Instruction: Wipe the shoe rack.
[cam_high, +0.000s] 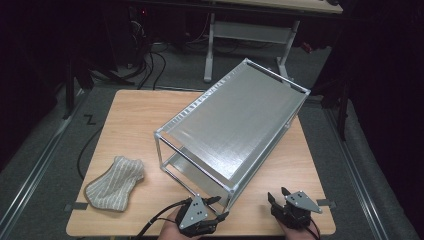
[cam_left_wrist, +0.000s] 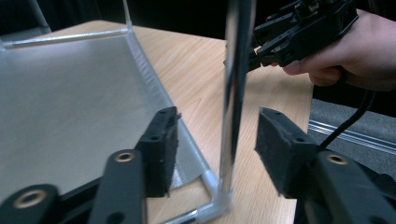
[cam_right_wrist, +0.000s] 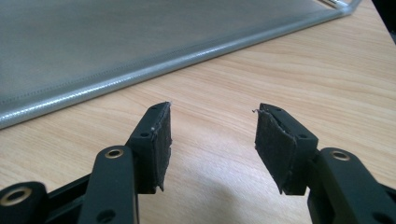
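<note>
A two-tier metal shelf rack (cam_high: 235, 130) stands at a slant across the wooden table (cam_high: 135, 115). At its near corner my left gripper (cam_high: 219, 207) is open around the upright corner post (cam_left_wrist: 236, 93). In the left gripper view the post stands between the pads of my left gripper (cam_left_wrist: 217, 135) with a gap on each side. To the right of that corner my right gripper (cam_high: 277, 194) rests low near the table's front edge. In its own view my right gripper (cam_right_wrist: 212, 135) is open over bare wood, with the rack's lower shelf rim (cam_right_wrist: 140, 70) ahead.
A striped, beige cloth (cam_high: 115, 182) lies crumpled at the table's front left. The person's right hand, holding the right gripper (cam_left_wrist: 261, 51), is just beyond the post. Dark floor, cables and another table's legs (cam_high: 210, 50) lie behind.
</note>
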